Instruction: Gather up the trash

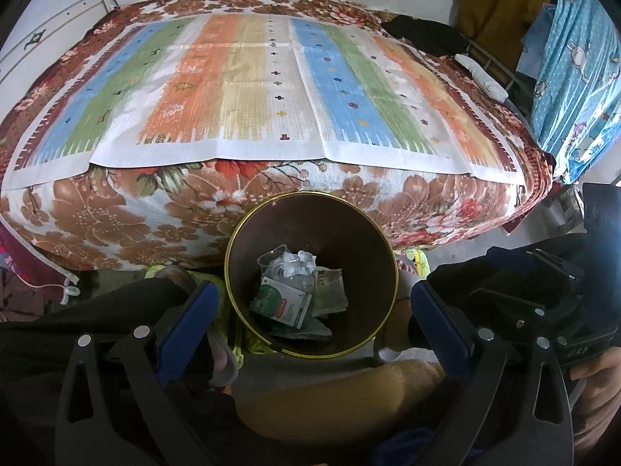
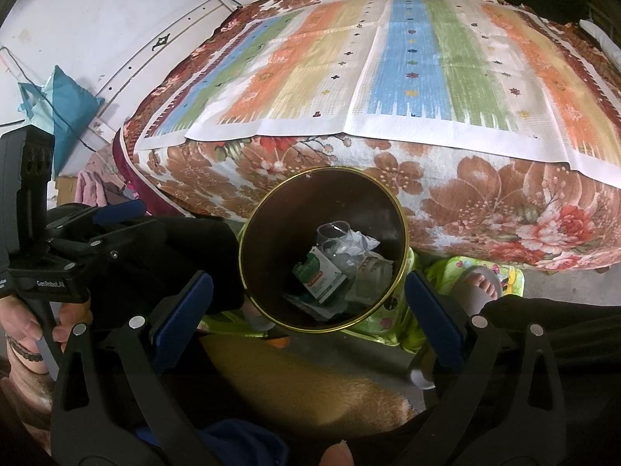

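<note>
So both grippers are hanging over the bin with nothing in them. Going left to right: the left gripper (image 1: 310,322) has its jaws spread wide apart, empty, and the bin's mouth sits right between the blue pads in its view. The trash bin (image 1: 382,260) is on the floor, just in front of the bed (image 1: 116,225), standing upright with its opening facing up at the cameras. Its long axis runs pretty much vertical, maybe tipped a touch toward us, but the fisheye makes that hard to call. Inside there's a green and white box (image 1: 281,303) lying flat, crumpled white paper (image 1: 299,262), a clear plastic cup (image 2: 333,233) tipped on its side, plus some wrappers. Then the right gripper (image 2: 308,310), same deal: jaws wide apart, holding nothing, bin between them.

My read is the collecting is mostly done, since the striped mat (image 1: 271,89) on the bed looks bare of litter. If anything is left to grab, I'd scan the floor around the bin, approach from above, and release only once the piece is well inside the gold rim so nothing bounces out.
</note>
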The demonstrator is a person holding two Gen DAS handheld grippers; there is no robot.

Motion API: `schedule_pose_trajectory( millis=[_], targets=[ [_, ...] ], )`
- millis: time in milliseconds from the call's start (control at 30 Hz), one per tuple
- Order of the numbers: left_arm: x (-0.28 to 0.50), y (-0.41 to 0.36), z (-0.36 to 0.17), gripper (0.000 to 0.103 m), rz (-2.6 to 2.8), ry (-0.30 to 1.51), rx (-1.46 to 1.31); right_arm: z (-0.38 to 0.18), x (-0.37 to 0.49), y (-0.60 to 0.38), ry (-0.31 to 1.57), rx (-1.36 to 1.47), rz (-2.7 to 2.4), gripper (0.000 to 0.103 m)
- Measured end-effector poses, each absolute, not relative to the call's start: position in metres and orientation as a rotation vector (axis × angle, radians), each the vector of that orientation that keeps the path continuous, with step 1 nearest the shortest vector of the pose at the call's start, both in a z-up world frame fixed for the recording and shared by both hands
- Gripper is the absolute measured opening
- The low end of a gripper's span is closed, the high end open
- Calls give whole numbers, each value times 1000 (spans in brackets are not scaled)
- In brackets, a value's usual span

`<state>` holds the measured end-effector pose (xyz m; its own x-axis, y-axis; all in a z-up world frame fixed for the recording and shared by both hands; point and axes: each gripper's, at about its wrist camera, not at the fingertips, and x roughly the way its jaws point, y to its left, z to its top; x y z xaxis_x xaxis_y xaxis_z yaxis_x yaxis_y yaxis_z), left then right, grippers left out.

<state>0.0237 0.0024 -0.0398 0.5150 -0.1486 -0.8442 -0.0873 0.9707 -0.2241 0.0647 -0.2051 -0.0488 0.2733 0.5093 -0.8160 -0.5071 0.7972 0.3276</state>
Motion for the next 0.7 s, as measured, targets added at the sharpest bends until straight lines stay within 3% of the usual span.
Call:
schedule_pose_trajectory(
  millis=[700],
  targets=[
    [24, 1, -40, 97, -37, 1033, -251, -48, 66, -205, 1100, 1, 684, 94]
  ],
)
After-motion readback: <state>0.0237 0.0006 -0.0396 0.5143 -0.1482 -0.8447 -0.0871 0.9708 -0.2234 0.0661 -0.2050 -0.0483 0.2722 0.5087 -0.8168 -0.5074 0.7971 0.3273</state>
